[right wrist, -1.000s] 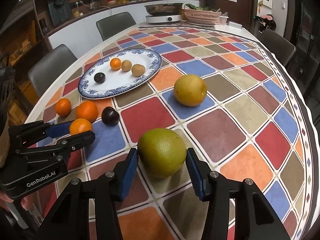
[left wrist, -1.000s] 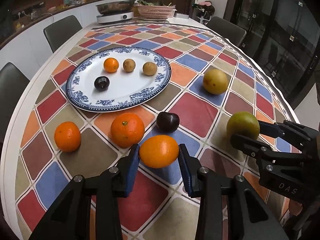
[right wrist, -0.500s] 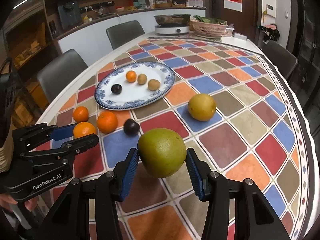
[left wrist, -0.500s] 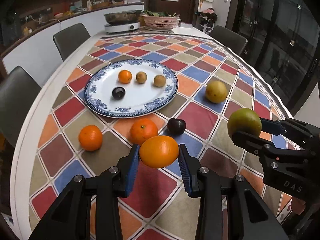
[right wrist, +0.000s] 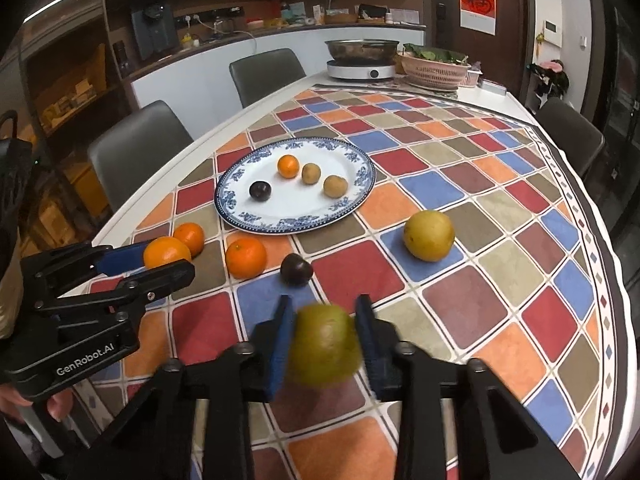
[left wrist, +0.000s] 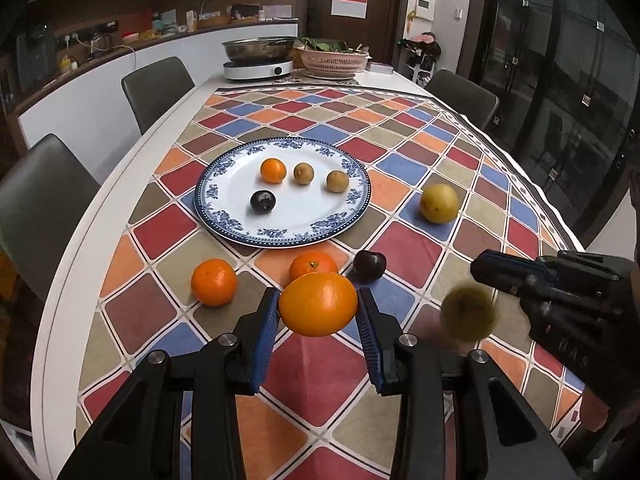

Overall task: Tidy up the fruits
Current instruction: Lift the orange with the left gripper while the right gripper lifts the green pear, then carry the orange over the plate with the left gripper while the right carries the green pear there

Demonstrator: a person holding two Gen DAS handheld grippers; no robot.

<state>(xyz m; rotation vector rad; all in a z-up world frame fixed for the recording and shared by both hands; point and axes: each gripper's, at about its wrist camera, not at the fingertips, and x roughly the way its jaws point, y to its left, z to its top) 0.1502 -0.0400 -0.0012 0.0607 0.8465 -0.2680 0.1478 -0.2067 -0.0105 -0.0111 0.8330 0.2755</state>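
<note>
My left gripper (left wrist: pixel 318 320) is shut on a large orange (left wrist: pixel 318 304) and holds it above the checkered table. In the right wrist view the green fruit (right wrist: pixel 324 346) sits blurred and low between the fingers of my right gripper (right wrist: pixel 324 328); in the left wrist view it (left wrist: pixel 469 312) appears blurred, below and apart from the right gripper's fingers (left wrist: pixel 504 270). The blue-rimmed plate (left wrist: pixel 224 216) holds a small orange (left wrist: pixel 273 170), two brown kiwis (left wrist: pixel 303 173) and a dark plum (left wrist: pixel 263 201).
On the cloth lie two oranges (left wrist: pixel 213 282) (left wrist: pixel 312 265), a dark plum (left wrist: pixel 370 265) and a yellow pear (left wrist: pixel 438 203). A hotplate with a pan (left wrist: pixel 258 68) and a pink basket (left wrist: pixel 334 60) stand at the far end. Chairs line both sides.
Both grippers have risen and pulled back from the table with their fruit. The green fruit now looks blurred and lower in the right gripper, as if slipping or dropping.
</note>
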